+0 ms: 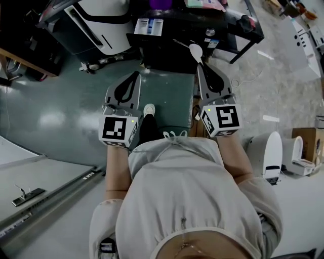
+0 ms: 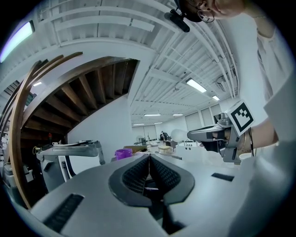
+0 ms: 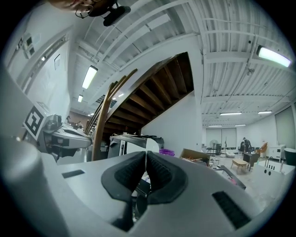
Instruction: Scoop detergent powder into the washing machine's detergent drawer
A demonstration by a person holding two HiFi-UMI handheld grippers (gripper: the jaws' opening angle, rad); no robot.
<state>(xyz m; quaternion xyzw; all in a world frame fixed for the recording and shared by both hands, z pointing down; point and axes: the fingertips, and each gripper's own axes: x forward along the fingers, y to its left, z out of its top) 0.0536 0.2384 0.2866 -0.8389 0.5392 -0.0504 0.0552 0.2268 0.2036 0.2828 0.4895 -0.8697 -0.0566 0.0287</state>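
Both grippers are held out in front of the person, above a green floor. My right gripper [image 1: 201, 65] [image 3: 145, 155] is shut on the handle of a white spoon [image 1: 196, 50]. The spoon's round bowl sticks out past the tips and looks empty from above; it also shows in the left gripper view [image 2: 178, 135]. My left gripper [image 1: 135, 76] [image 2: 149, 157] is shut with nothing in it. A white washing machine [image 1: 96, 20] [image 3: 134, 143] stands ahead to the left. On the black table [image 1: 228, 25] ahead lie a blue-and-white compartmented box [image 1: 149, 26] and a purple tub [image 1: 161, 4] [image 2: 123, 152].
The person's shoe [image 1: 149, 109] stands on the green floor [image 1: 50, 111] between the grippers. White toilets [image 1: 273, 152] and a cardboard box [image 1: 306, 136] sit at the right. A wooden stair [image 3: 152, 88] rises behind the washing machine. A grey ramp [image 1: 45, 177] lies at the lower left.
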